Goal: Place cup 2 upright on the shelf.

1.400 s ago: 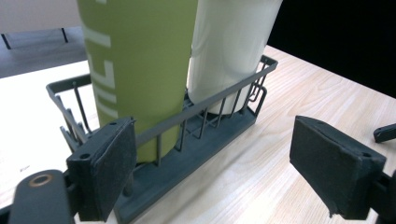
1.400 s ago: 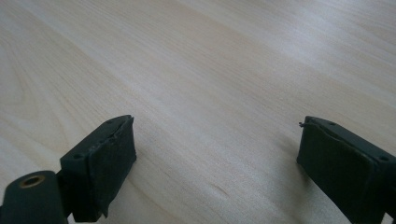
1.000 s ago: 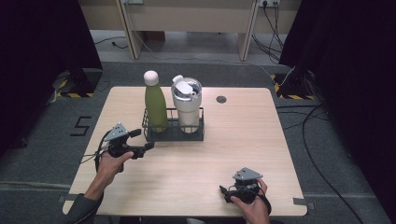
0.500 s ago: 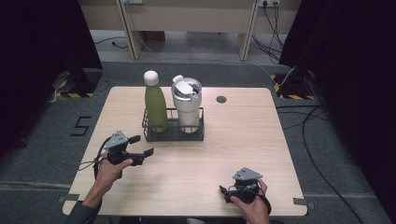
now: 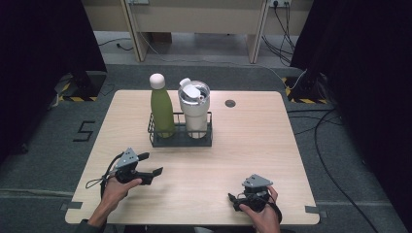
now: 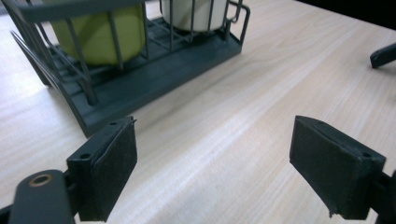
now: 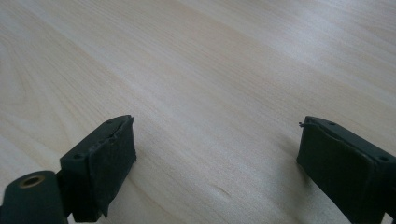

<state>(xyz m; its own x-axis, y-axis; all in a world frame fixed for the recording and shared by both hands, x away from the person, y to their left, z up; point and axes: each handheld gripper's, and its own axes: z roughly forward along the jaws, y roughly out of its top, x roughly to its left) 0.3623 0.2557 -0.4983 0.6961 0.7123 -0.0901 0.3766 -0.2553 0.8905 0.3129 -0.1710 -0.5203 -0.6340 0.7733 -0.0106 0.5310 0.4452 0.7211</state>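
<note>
the right gripper (image 5: 236,200) sits at the near right part of the wooden table (image 5: 252,141), held in the person's right hand (image 5: 260,211). its two black jaws are spread wide apart with nothing between them, just bare wood under them in the right gripper view.

the left gripper (image 5: 149,164) is at the near left, a bit farther in than the right one, held in the left hand (image 5: 115,187). its jaws are spread wide too and hold nothing. they point to the right and a little toward the far side. in the left gripper view the pads (image 6: 109,168) have only bare table between them.

just past the left gripper stands a dark wire rack (image 5: 180,138), near but not touching it. the rack is in the middle of the table, a little to the left. a green bottle (image 5: 162,109) with a white cap stands upright in the left part of the rack. a white cup (image 5: 195,110) with a lid stands upright in the right part, just beside the bottle.

farther back and to the right, a small dark round hole (image 5: 230,103) is in the table top.
</note>
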